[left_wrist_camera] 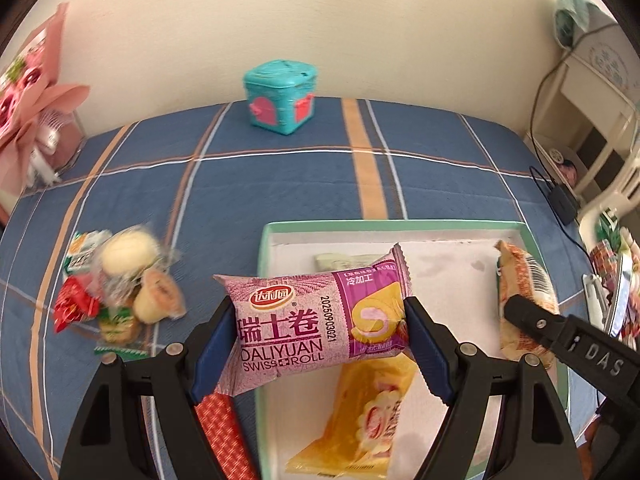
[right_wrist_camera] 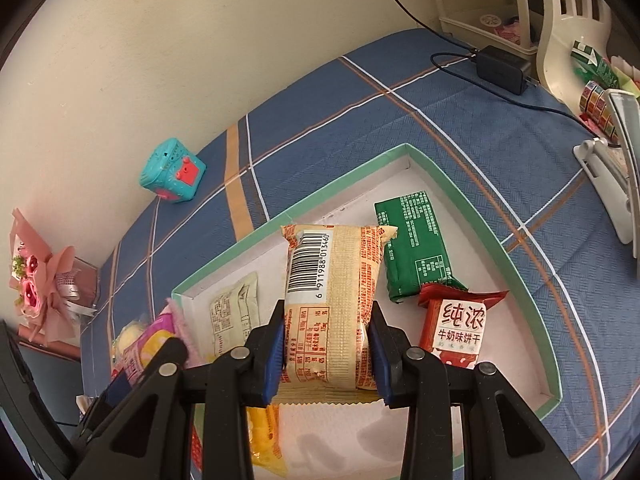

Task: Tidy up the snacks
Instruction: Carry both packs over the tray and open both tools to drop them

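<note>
The pink Swiss roll [left_wrist_camera: 316,320] is pinched in the left gripper [left_wrist_camera: 320,332] above the tray's [left_wrist_camera: 400,226] left edge. The right gripper [right_wrist_camera: 326,344] pinches a beige packet [right_wrist_camera: 332,292] over the tray's middle. Already lying in the tray: a green pack [right_wrist_camera: 416,252], a red biscuit pack [right_wrist_camera: 458,330], a yellow packet [left_wrist_camera: 372,412] and a pale sachet [right_wrist_camera: 234,312]. A loose pile [left_wrist_camera: 120,280] left of the tray is yet to be sorted, so roughly half seems done. All sit on a blue plaid bed [left_wrist_camera: 280,184] against a cream wall [left_wrist_camera: 320,20], with a teal box [left_wrist_camera: 280,96] at the far side.
</note>
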